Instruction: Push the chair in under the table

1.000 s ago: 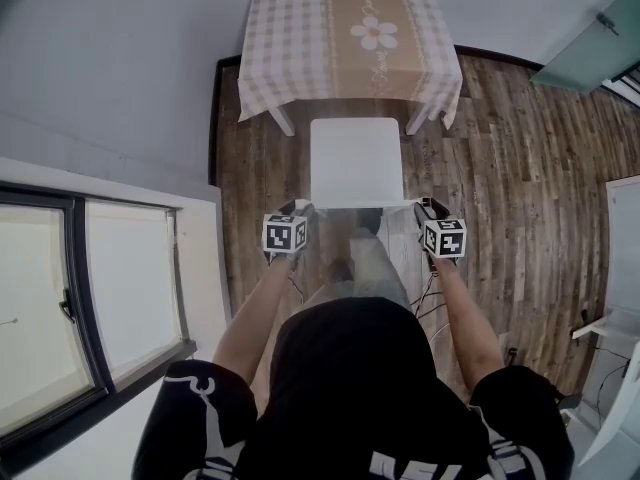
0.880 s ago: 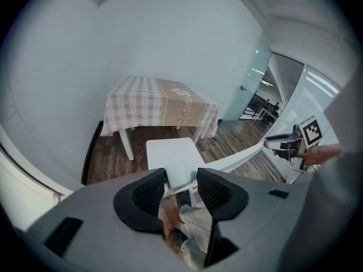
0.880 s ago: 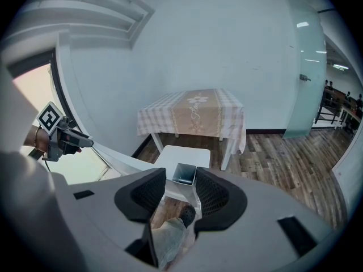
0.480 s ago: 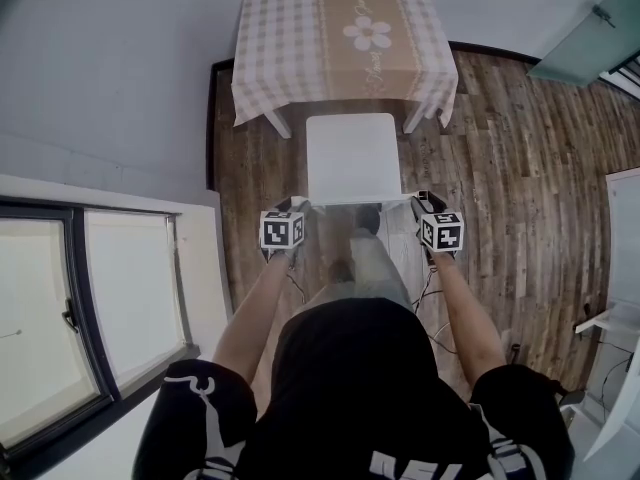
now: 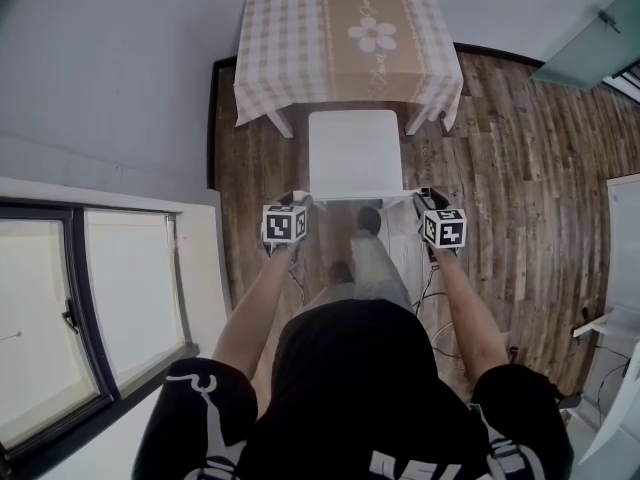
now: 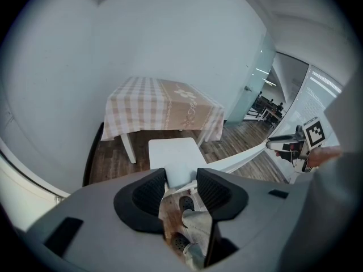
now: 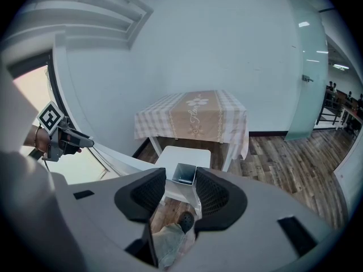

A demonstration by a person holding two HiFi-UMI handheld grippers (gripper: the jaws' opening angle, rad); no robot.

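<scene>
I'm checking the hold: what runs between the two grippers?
The chair's white top rail, its ends in the jaws of the left gripper and right gripper; the head view shows it.

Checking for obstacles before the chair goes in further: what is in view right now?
table: 1, beige and white checked cloth, against the far wall
chair: 1, white, just in front of the table
floor: 1, dark wood planks
window: 1, dark frame, left
glass door: 1, frosted, upper right
cables: several, dark, on the floor by the right leg
shoes: 2, dark, behind the chair
left hand-held gripper: grey, clamped on the chair back's left end
right hand-held gripper: grey, clamped on its right end
</scene>
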